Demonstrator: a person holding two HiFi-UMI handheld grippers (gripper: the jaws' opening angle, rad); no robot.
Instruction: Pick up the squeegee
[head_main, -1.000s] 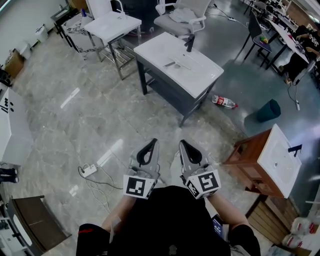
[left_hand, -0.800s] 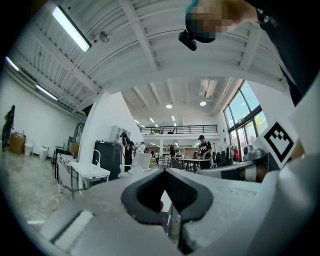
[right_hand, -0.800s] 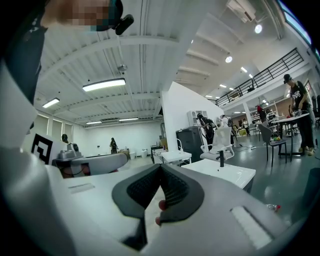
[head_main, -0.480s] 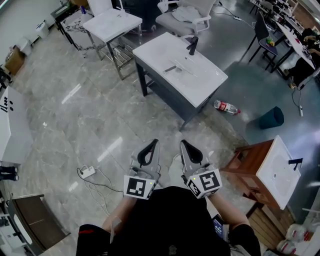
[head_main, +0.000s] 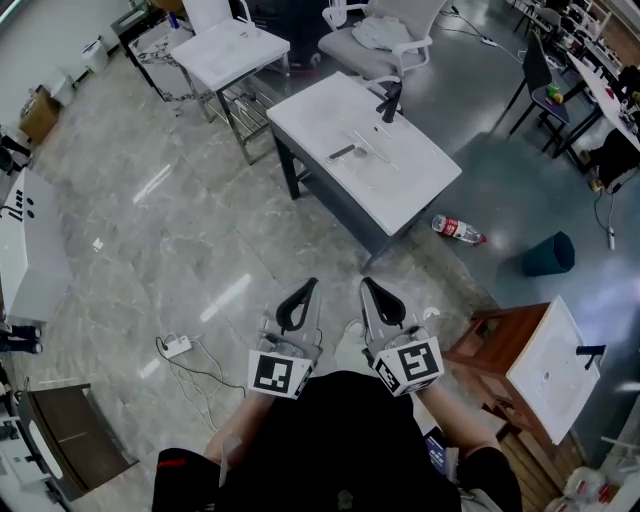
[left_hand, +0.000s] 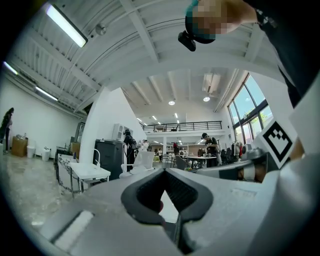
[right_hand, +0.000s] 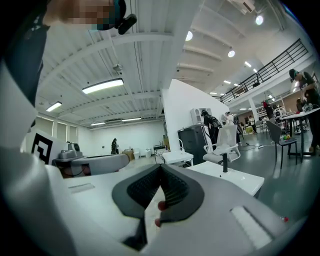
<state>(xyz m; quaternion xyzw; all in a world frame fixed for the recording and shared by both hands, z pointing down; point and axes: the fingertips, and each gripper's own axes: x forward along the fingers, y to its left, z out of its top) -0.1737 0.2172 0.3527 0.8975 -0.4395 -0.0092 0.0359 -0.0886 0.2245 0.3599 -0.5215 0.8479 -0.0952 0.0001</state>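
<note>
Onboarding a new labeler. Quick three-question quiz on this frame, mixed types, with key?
1. True or false: the left gripper and the right gripper are both shut and empty.
2. What lies on the floor right of the white sink counter? A) bottle B) shoe C) mug
3. Fill in: in the head view, the small dark tool lies ____ of the black faucet.
Key: 1 true; 2 A; 3 left.

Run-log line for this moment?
left gripper: shut, empty | right gripper: shut, empty | white sink table: ahead, not reached
</note>
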